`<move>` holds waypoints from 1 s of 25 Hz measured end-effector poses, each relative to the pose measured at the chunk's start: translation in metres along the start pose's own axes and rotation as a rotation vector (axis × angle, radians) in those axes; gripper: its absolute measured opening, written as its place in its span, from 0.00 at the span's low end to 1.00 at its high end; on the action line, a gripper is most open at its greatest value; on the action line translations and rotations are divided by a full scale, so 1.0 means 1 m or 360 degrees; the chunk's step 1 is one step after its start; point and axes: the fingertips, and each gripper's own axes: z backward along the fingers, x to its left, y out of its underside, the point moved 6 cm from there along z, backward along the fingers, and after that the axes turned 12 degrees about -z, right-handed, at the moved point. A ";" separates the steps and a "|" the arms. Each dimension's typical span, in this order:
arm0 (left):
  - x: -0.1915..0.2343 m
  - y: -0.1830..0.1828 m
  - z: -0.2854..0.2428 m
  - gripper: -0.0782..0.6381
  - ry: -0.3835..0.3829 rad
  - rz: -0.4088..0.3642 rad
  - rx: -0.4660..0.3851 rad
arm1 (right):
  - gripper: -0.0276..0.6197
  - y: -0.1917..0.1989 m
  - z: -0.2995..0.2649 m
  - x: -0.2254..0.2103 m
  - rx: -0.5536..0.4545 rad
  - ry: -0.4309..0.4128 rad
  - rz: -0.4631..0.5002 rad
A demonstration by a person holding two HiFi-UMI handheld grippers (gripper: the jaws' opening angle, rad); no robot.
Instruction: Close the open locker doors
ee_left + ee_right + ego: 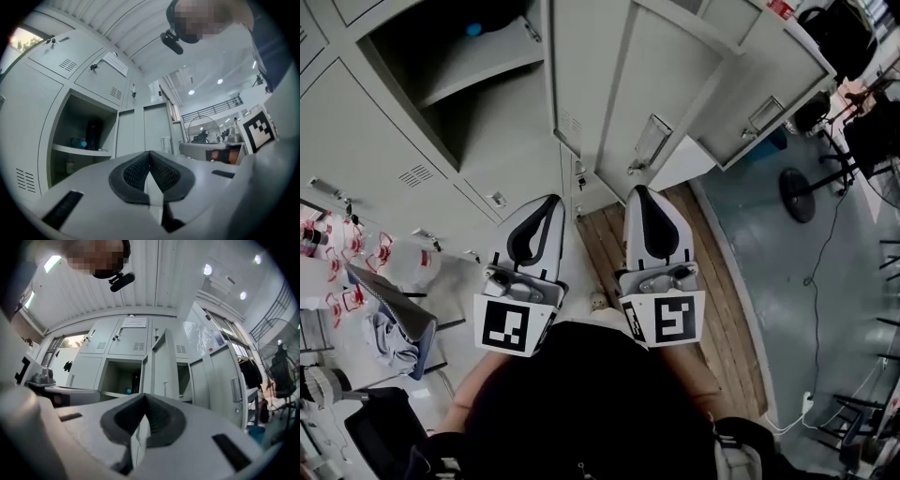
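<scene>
Three locker doors stand swung out from the grey lockers (pixel 375 178) towards the person. All three are tall and upright, with their long axis running floor to ceiling. In the head view the left door (pixel 591 75), which has vent slots near its lower edge, hangs just beside an open compartment (pixel 450 94) with a shelf (pixel 478 66). The middle door (pixel 675 84) has its handle facing the camera, and the right door (pixel 769 66) angles out over the grey floor. In the right gripper view the middle door (pixel 164 364) shows nearly edge-on, while the right door (pixel 222 376) shows its broad face and handle.

Both grippers are held side by side in front of the lockers, above a wooden floor strip (pixel 722 300). They point at the lockers and are well apart from every door. The left gripper (pixel 551 200) has its jaws pressed together with nothing between them, as its own view (pixel 150 153) confirms. The right gripper (pixel 638 191) is likewise closed and empty (pixel 144 396). In the left gripper view a dark bottle (pixel 93 135) stands on the shelf.
</scene>
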 end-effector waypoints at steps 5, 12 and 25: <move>-0.027 -0.002 -0.014 0.11 -0.0184 -0.0051 0.0000 | 0.04 -0.003 0.008 -0.032 0.0023 -0.0161 0.0011; -0.055 -0.008 -0.026 0.11 -0.0356 -0.0116 0.0051 | 0.04 0.000 0.003 -0.075 0.0087 -0.0345 0.0020; -0.064 -0.009 -0.034 0.11 -0.0309 -0.0102 0.0108 | 0.10 -0.007 -0.027 -0.108 0.0098 -0.0918 -0.0335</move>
